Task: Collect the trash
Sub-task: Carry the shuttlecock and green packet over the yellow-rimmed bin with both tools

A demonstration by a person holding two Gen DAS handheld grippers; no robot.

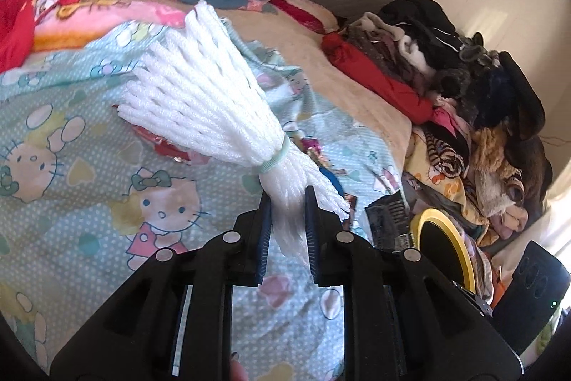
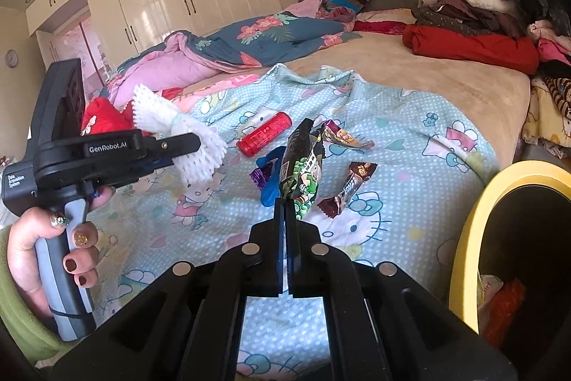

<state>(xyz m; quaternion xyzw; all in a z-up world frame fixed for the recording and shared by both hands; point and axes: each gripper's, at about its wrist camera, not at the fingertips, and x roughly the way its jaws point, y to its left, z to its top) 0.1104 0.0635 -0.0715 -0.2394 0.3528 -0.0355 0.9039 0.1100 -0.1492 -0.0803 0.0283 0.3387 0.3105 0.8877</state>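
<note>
Both grippers are loaded: the left gripper (image 1: 287, 202) clamps the white foam net (image 1: 200, 95), the right gripper (image 2: 285, 206) pinches the green snack bag (image 2: 301, 163); the yellow-rimmed bin (image 2: 467, 224) lies near right, closer to the right hand's tool.

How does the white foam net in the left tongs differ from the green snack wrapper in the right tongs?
The white foam net is a bulky mesh bundle tied with a band; the green snack wrapper is thin printed foil. The net wedges the left tongs slightly apart; the right tongs close nearly flat on the wrapper's edge. Both are held above the blanket.
</note>
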